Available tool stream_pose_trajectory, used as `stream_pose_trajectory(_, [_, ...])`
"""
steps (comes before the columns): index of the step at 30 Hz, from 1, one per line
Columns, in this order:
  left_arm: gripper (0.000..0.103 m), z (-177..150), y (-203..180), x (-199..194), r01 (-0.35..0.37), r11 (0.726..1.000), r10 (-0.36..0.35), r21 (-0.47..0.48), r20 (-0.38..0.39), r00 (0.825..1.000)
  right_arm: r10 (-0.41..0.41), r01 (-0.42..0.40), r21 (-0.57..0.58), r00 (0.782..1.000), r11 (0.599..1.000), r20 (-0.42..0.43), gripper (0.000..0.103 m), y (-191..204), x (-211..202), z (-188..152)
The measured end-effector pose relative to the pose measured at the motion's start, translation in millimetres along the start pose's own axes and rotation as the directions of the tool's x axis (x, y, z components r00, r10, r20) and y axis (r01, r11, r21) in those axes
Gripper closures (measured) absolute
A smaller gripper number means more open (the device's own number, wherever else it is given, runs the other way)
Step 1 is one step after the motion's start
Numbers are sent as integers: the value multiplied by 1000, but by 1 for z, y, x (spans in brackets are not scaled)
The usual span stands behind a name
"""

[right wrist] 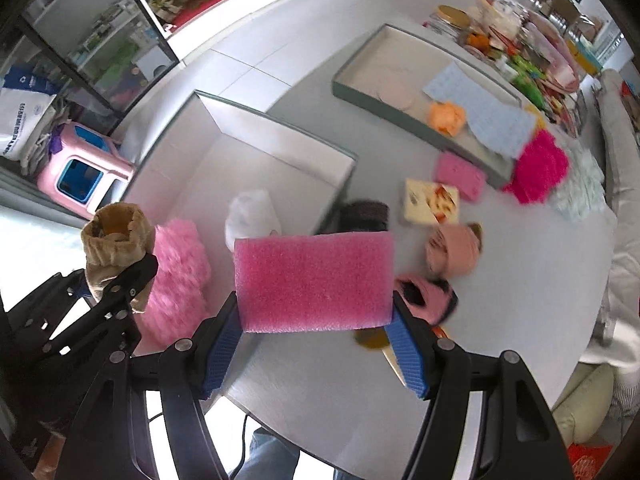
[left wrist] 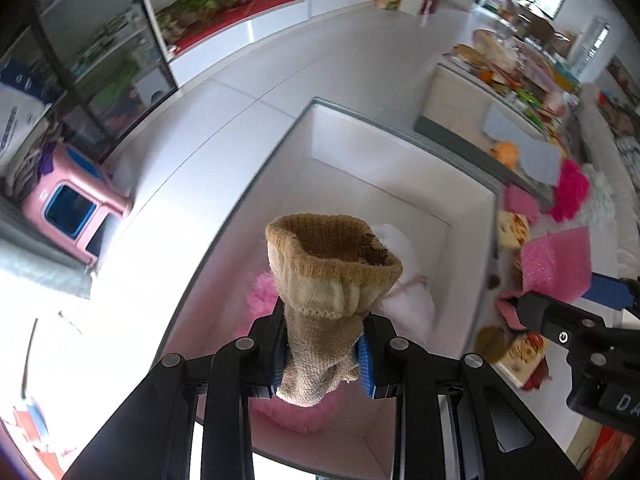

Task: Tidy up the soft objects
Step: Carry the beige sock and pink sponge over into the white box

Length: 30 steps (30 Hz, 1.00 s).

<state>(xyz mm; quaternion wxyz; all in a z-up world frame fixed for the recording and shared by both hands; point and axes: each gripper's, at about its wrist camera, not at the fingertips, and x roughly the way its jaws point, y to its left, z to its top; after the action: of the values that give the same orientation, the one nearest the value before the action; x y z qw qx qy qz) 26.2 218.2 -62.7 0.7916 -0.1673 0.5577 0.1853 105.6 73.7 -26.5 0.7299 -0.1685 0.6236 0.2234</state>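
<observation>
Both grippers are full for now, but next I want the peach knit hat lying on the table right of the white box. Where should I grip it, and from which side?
Come straight down on the peach knit hat and pinch its bunched upper fold. It lies slumped on the table, so there is no firm edge, only gathered fabric. Keep the fingers off the pink slipper just in front of it.

a home living area: sofa (right wrist: pixel 624 184), cluttered red-topped counter (left wrist: pixel 256 12), glass cabinet (left wrist: pixel 100 60).
</observation>
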Motion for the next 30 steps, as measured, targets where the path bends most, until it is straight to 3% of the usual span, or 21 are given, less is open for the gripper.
stream_pose_trajectory(11, [73, 13, 10, 21, -38, 999, 37, -22, -26, 999, 13, -14, -33, 1000, 999, -9, 31, 25, 21, 34])
stream_pose_trajectory(30, [73, 21, 12, 35, -51, 998, 50, -21, -48, 998, 5, -6, -31, 999, 1000, -34, 31, 26, 39, 50])
